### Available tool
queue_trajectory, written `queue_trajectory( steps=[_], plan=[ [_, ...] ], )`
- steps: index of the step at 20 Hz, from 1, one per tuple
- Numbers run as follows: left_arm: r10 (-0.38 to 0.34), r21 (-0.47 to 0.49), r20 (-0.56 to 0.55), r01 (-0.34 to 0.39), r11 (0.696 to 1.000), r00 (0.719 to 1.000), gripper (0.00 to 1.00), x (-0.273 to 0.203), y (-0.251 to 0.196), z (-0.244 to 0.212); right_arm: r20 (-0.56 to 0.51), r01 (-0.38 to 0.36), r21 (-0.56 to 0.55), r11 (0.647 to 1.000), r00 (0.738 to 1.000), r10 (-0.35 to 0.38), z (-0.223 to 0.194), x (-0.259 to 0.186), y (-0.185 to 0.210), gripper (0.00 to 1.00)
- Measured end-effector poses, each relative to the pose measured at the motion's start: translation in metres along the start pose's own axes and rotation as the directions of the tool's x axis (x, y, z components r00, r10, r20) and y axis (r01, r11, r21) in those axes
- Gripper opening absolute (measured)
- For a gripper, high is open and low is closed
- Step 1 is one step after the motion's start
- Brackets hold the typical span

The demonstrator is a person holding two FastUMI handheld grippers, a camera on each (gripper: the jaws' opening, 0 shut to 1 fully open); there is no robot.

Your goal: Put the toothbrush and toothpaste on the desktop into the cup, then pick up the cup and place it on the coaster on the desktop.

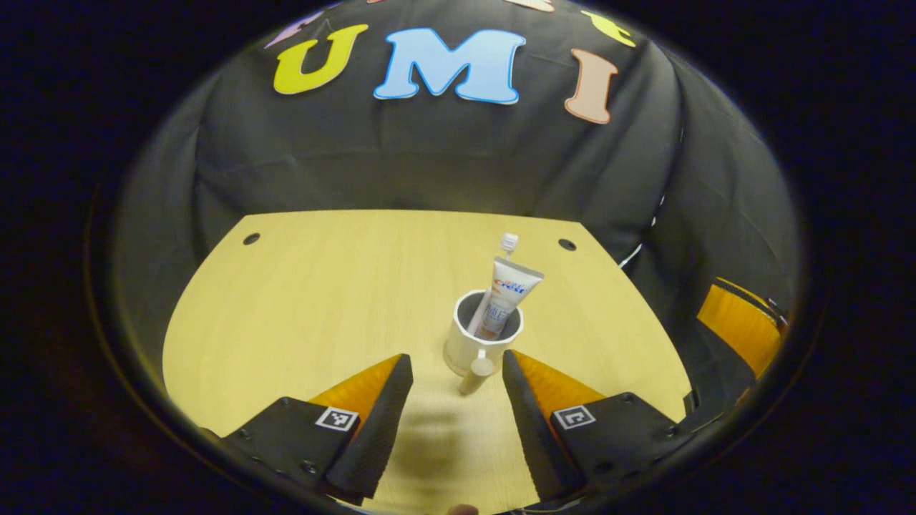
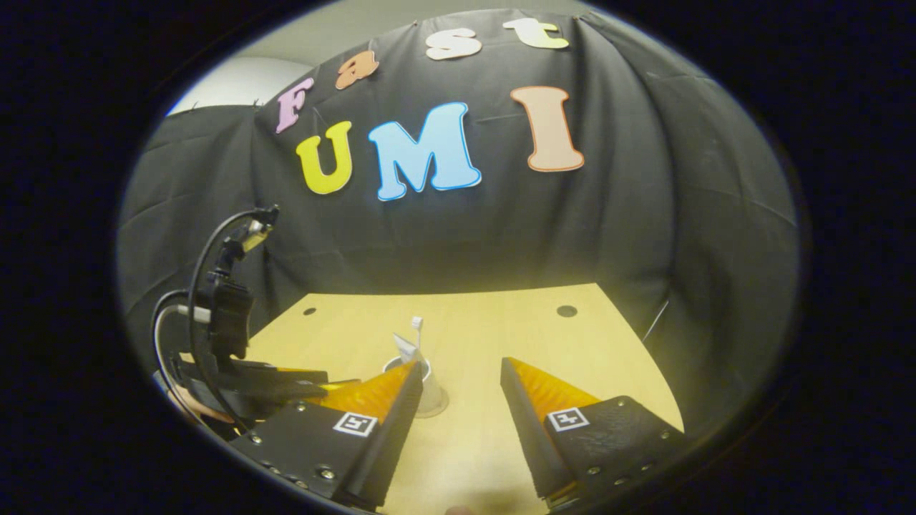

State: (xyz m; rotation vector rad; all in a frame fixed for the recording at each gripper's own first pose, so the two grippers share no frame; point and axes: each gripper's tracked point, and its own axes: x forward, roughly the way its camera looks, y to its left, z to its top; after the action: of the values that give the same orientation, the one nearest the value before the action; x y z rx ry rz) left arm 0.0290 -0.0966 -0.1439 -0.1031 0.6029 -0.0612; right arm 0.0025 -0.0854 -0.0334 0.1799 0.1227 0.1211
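Now toothpaste [image 1: 509, 297] and toothbrush [image 1: 501, 272] upright in cup [image 1: 465, 343], both hand-held grippers [image 1: 456, 368] [image 2: 458, 375] released, apart.

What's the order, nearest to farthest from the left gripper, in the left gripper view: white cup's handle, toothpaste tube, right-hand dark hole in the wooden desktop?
From the left gripper, whose jaws stand open:
1. White cup's handle, right between the fingertips, pointing toward the camera.
2. White toothpaste tube, standing in the cup just beyond, leaning right.
3. Right-hand dark hole, near the far edge of the desktop.
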Motion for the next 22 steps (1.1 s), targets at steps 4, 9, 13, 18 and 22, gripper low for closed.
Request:
queue_trajectory(
  steps=[4,9,13,18,22],
  plan=[
    [0.006,0.024,0.149,-0.01,1.0,0.989,0.87,-0.028,0.0,0.029,0.041,0.018,-0.04,0.999,0.999,-0.016,0.009,-0.002,0.009,0.72],
    [0.01,0.077,0.292,-0.033,0.996,0.956,0.89,-0.061,0.015,0.061,0.104,0.075,-0.07,0.995,0.992,-0.068,0.021,0.0,0.024,0.72],
    [-0.004,0.088,0.353,-0.029,0.996,0.935,0.89,-0.074,0.018,0.076,0.153,0.113,-0.087,0.99,0.983,-0.099,0.029,-0.01,0.025,0.72],
    [-0.03,0.118,0.406,-0.02,0.993,0.913,0.88,-0.089,0.018,0.081,0.197,0.144,-0.096,0.985,0.973,-0.123,0.036,-0.013,0.025,0.93],
    [-0.032,0.104,0.436,-0.015,0.994,0.9,0.88,-0.098,0.023,0.086,0.213,0.155,-0.111,0.982,0.969,-0.129,0.04,-0.013,0.032,0.93]
  ],
)
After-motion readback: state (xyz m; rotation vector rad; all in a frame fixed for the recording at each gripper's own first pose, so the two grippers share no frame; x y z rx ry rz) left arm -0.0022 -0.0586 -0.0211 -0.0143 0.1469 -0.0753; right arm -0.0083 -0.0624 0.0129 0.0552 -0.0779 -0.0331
